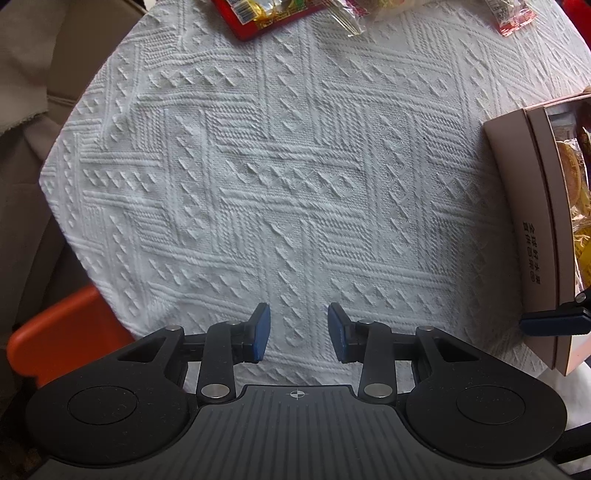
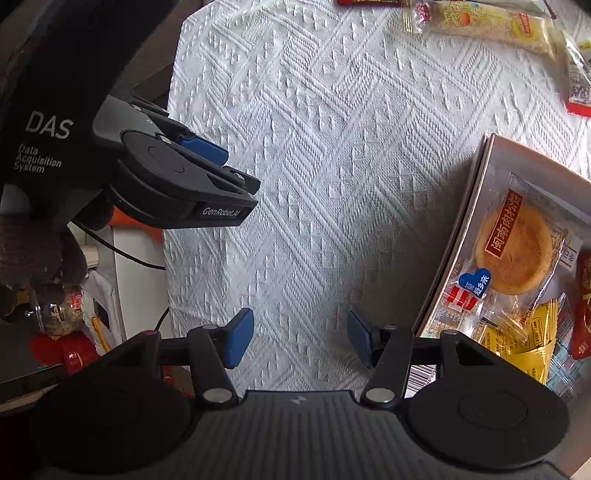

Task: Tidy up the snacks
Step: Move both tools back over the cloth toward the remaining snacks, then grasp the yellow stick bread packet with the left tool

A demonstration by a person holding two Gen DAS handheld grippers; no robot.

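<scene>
A pink cardboard box [image 1: 524, 229] stands on the white textured tablecloth [image 1: 280, 177] at the right; it also shows in the right wrist view [image 2: 476, 206], holding a round pastry packet [image 2: 517, 251], yellow packets [image 2: 532, 347] and a red packet [image 2: 583, 306]. Loose snacks lie at the far edge: a red packet [image 1: 258, 14], a long pale bar [image 2: 484, 22], a small packet [image 2: 580, 81]. My left gripper [image 1: 299, 332] is open and empty above the cloth; it also shows in the right wrist view [image 2: 218, 166]. My right gripper [image 2: 301, 338] is open and empty just left of the box; one of its fingers [image 1: 554, 321] shows beside the box.
An orange chair or stool [image 1: 70, 332] sits off the table's left edge. Beige upholstery [image 1: 33, 110] lies beyond it. In the right wrist view, clutter with a red object [image 2: 66, 350] and a cable [image 2: 118, 251] sits below the table's left edge.
</scene>
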